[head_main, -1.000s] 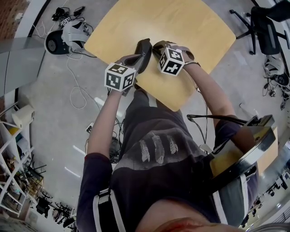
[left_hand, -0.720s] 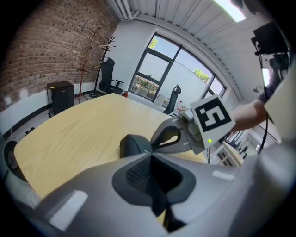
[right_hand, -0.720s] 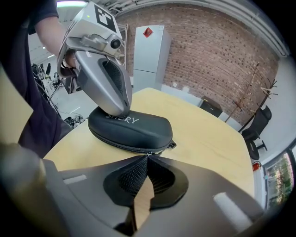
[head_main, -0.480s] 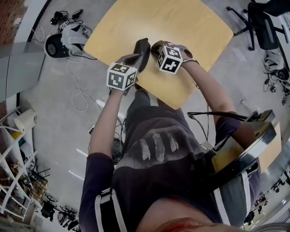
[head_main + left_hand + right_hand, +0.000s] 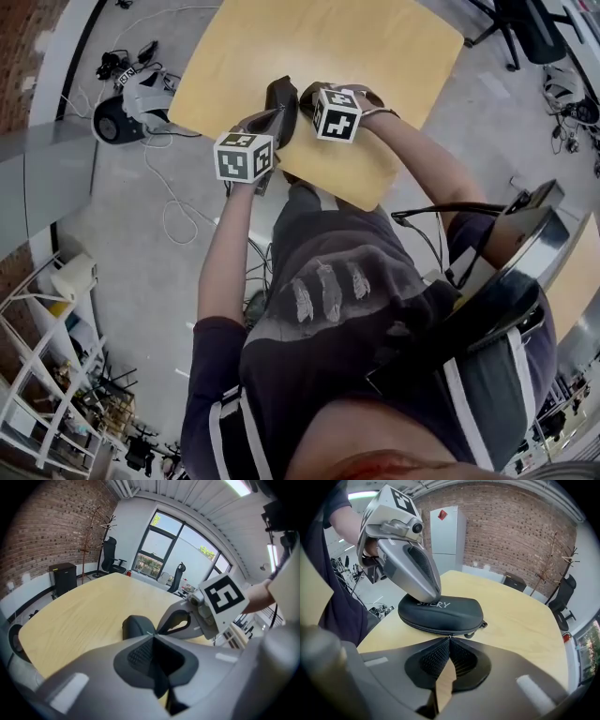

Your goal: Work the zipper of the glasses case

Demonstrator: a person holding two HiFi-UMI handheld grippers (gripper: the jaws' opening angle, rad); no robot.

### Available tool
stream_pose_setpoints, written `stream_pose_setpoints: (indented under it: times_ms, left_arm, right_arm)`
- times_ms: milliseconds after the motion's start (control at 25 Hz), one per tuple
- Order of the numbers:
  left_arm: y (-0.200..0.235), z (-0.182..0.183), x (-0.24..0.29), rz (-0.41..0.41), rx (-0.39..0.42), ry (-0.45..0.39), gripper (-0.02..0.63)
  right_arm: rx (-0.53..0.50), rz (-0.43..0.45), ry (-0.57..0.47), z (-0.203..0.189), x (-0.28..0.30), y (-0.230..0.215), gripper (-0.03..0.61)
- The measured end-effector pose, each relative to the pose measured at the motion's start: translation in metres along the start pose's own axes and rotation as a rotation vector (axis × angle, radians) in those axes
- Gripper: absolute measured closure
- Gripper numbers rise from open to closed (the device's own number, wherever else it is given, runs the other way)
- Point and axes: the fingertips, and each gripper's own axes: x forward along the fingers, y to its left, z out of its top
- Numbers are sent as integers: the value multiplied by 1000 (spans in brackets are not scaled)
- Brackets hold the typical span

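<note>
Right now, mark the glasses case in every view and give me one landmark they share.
Head view: glasses case at upper centre, near the front edge of the yellow table.
Left gripper view: the case sits at centre, just beyond the jaw tips.
Right gripper view: the case sits at centre, its zipped side facing the camera.
Shared landmark: the yellow table under it.

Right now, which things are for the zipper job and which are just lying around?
For the job:
case
zipper pull
left tongs
right tongs
table

Just lying about:
chair
black cabinet
white cabinet
gear on the floor
</note>
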Motion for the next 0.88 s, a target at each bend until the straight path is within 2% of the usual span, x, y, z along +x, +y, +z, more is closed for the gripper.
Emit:
stream_pose_setpoints:
  times_ms: [120, 520, 880]
  left_arm:
    - [-1, -1, 1, -4, -19, -2, 617]
    - [-20, -3, 5, 17, 0, 3, 617]
    - [-5, 0, 4, 19, 1, -2, 617]
  right_arm:
    - [-5, 9, 1, 1, -2, 7, 577]
    - [7, 14, -11, -13, -15, 24, 577]
    - [8, 32, -4, -5, -4, 25, 577]
